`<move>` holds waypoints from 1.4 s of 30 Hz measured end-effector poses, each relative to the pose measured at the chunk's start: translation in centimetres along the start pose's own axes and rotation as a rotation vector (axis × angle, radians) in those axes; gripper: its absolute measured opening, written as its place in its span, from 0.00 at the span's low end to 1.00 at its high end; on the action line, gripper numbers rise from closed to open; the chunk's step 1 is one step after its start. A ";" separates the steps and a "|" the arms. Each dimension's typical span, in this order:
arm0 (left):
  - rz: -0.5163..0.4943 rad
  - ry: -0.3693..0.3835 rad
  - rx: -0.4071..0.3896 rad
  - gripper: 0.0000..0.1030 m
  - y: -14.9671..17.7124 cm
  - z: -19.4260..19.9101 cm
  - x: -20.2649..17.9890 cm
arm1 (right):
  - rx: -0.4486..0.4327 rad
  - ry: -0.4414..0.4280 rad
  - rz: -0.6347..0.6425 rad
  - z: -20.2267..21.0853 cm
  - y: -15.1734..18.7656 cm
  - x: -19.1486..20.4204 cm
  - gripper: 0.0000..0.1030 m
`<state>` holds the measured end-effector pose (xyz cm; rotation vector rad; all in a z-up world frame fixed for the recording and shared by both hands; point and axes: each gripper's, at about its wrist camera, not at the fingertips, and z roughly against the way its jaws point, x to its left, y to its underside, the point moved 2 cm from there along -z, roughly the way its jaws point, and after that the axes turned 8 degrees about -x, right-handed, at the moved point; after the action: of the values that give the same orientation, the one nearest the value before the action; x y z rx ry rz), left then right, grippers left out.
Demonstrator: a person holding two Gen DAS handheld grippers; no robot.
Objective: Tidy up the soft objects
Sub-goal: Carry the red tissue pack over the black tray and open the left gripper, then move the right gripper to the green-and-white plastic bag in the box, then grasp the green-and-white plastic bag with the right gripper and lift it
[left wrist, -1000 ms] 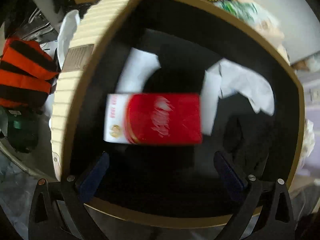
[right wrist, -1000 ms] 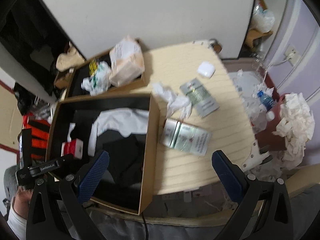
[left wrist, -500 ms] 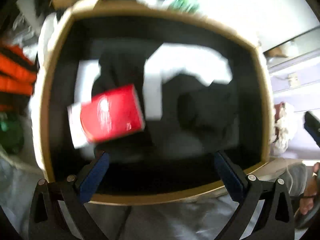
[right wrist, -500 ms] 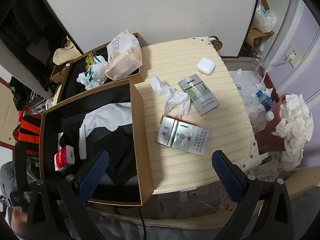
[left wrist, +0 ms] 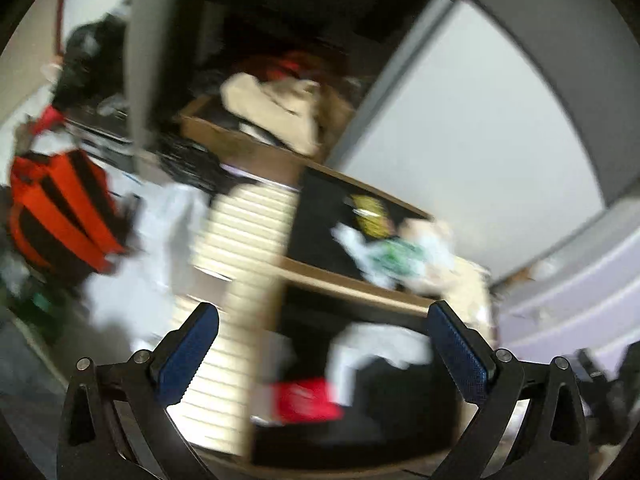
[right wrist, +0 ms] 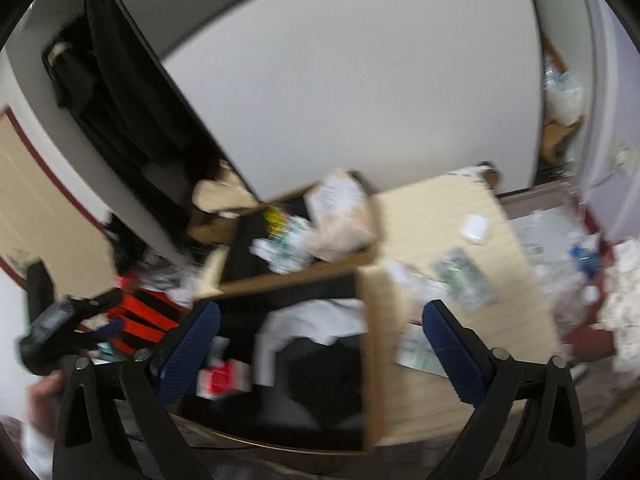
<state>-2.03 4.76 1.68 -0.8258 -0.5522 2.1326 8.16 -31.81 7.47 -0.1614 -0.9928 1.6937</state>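
A brown box (right wrist: pixel 372 360) with a black inside holds a red and white pack (right wrist: pixel 222 378), white cloth (right wrist: pixel 316 326) and black cloth (right wrist: pixel 320 380). The same box (left wrist: pixel 352 292), red pack (left wrist: pixel 306 398) and white cloth (left wrist: pixel 376 350) show low in the blurred left wrist view. My left gripper (left wrist: pixel 324 358) is open and empty above the box's left edge. My right gripper (right wrist: pixel 320 350) is open and empty, above the box. The left gripper also shows at the far left of the right wrist view (right wrist: pixel 76 328), held in a hand.
A second box (right wrist: pixel 304 236) behind holds a tissue pack and wrappers. On the slatted cream table (right wrist: pixel 440 208) lie crumpled tissue, flat silver packs (right wrist: pixel 464 280) and a white case (right wrist: pixel 476 228). An orange and black bag (left wrist: pixel 60 216) sits left. A white board stands behind.
The left gripper has pulled back and tilted up from the box, leaving the red pack inside it. The right gripper has swung up and moved left, both views now blurred.
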 end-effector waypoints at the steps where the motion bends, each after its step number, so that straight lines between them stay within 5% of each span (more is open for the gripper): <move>1: -0.011 -0.068 -0.002 1.00 -0.9 -0.7 1.8 | 0.000 -0.016 -0.004 -0.6 -0.7 0.8 0.88; 5: 0.037 -0.209 0.017 1.00 -2.5 -3.2 6.6 | 0.066 -0.004 0.045 -4.5 -2.2 4.2 0.76; 6: 0.088 -0.199 0.050 1.00 -2.4 -4.3 7.6 | 0.108 -0.004 0.056 -6.7 -2.7 5.2 0.65; 9: 0.162 -0.129 0.129 1.00 -1.4 -5.9 8.3 | 0.186 0.016 0.077 -11.4 -3.3 6.7 0.54; 16: -0.014 -0.130 0.180 1.00 -1.2 -7.2 5.9 | 0.356 0.145 0.122 -21.8 -2.8 5.9 0.36; 21: -0.042 -0.201 0.222 1.00 -0.9 -8.2 7.1 | 0.424 0.210 0.141 -26.0 -2.3 4.7 0.36; 31: 0.068 -0.135 0.247 1.00 -0.7 -8.8 7.5 | 0.492 0.274 0.183 -28.8 -1.0 4.3 0.36; 34: 0.088 -0.131 0.247 1.00 -0.7 -8.9 7.7 | 0.498 0.283 0.182 -29.2 -0.9 3.9 0.16; 42: 0.121 -0.121 0.246 1.00 -0.7 -8.8 7.9 | 0.425 0.204 0.188 -23.9 -2.3 4.9 0.11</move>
<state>0.67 12.41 -7.02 -0.6095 -0.2976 2.3155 21.40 -15.01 -4.42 -0.1468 -0.4635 1.9758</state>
